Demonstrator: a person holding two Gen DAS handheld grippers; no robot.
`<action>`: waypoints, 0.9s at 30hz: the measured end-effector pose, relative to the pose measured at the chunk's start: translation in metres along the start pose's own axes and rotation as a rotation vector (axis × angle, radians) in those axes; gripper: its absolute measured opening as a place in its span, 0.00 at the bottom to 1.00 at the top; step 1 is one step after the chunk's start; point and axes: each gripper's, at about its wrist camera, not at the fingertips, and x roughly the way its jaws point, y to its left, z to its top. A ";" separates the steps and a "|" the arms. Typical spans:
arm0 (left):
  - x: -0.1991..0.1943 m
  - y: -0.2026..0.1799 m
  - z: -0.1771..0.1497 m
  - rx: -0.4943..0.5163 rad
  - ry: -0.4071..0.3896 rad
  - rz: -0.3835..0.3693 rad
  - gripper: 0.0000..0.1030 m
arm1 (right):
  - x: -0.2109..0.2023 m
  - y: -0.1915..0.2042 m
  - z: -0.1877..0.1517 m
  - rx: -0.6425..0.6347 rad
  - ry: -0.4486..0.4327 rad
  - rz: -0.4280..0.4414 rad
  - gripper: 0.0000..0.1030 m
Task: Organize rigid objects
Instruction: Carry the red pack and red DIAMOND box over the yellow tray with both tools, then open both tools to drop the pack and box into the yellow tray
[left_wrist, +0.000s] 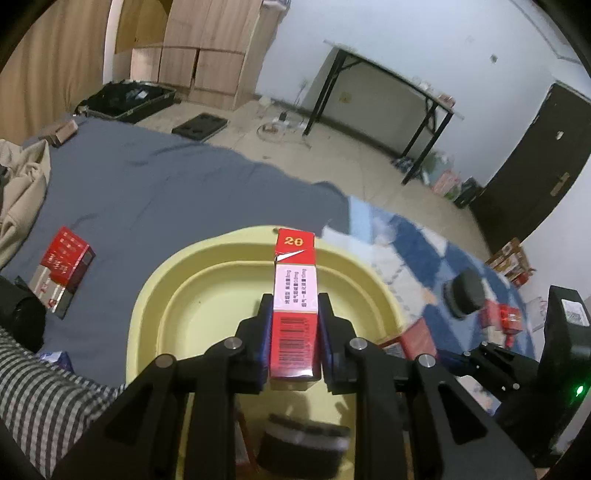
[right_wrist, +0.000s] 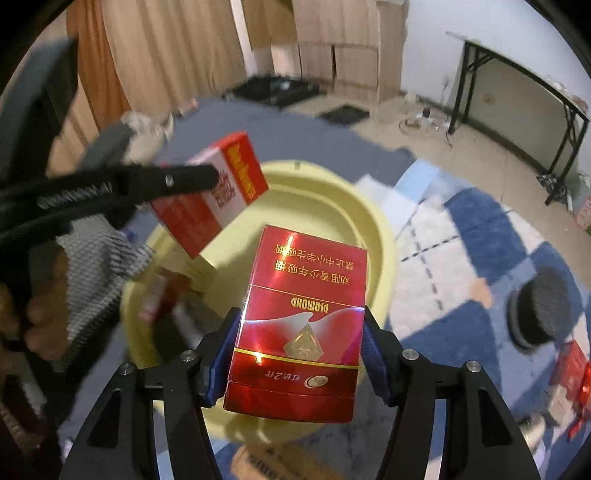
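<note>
Yellow plastic basin (left_wrist: 147, 317) sits on the bedspread, already holding some items. Above it, the left gripper (left_wrist: 293, 314) clamps a narrow red-and-white carton (left_wrist: 295, 295) and the right gripper (right_wrist: 301, 354) clamps a glossy red cigarette pack (right_wrist: 299, 332); a round black puck (right_wrist: 543, 306) and other red boxes (left_wrist: 64, 266) remain outside.

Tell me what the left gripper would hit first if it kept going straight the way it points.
Probably the inside of the pale yellow plastic basin. The left gripper, shut on a narrow red-and-white carton, aims down into it; the carton's far end would likely touch first, though depth is unclear.
</note>
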 end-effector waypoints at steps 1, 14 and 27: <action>0.006 0.001 0.000 -0.002 0.008 0.004 0.23 | 0.010 0.000 0.003 -0.013 0.015 -0.005 0.58; 0.051 0.019 -0.010 -0.044 0.078 0.062 0.23 | 0.074 0.020 0.026 -0.072 0.061 -0.027 0.57; -0.056 -0.053 0.015 -0.017 -0.231 0.013 1.00 | -0.050 -0.014 0.003 0.058 -0.180 -0.080 0.95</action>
